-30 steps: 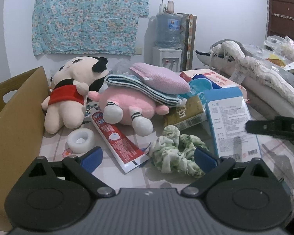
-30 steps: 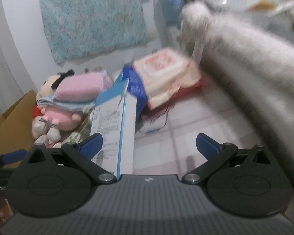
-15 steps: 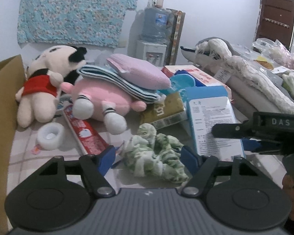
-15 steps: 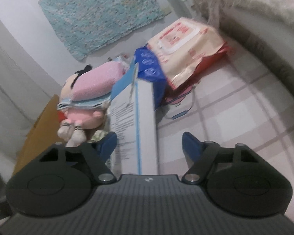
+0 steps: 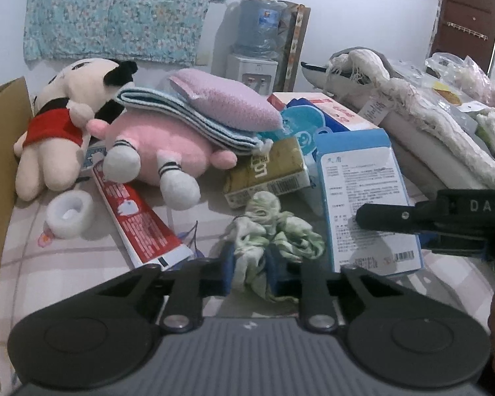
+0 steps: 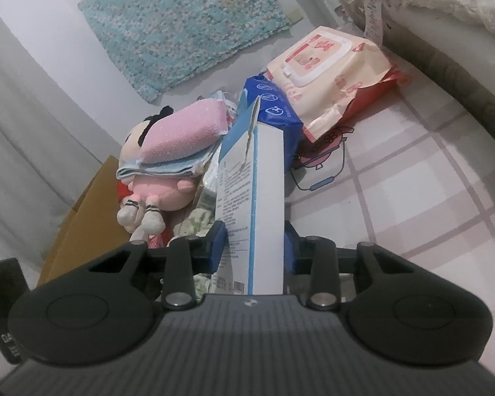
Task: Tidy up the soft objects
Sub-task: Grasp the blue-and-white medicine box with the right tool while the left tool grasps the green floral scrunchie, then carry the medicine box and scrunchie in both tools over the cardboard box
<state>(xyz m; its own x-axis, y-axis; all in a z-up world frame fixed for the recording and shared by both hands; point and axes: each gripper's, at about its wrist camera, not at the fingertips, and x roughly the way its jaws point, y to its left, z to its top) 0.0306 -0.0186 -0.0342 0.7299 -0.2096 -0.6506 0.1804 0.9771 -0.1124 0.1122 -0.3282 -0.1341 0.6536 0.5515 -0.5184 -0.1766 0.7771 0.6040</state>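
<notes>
Left hand-held gripper [image 5: 249, 272], jaws just closed, pinches the green-and-white scrunchie [image 5: 274, 231] on the table [image 5: 66, 264]; right hand-held gripper [image 6: 254, 247] likewise clamps the blue-and-white box [image 6: 254, 198], so lifting can follow.

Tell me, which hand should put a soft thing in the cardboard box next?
Left. Its gripper is shut on the soft green-and-white cloth scrunchie, nearer the brown cardboard box; the right gripper holds a stiff blue-and-white carton.

A crumpled green-and-white fabric scrunchie [image 5: 274, 231] lies at six o'clock on the checked tablecloth. At eleven o'clock a pink plush toy [image 5: 155, 145] lies on its back, folded blue striped towels [image 5: 194, 115] and a pink pad [image 5: 224, 99] stacked on it.
</notes>
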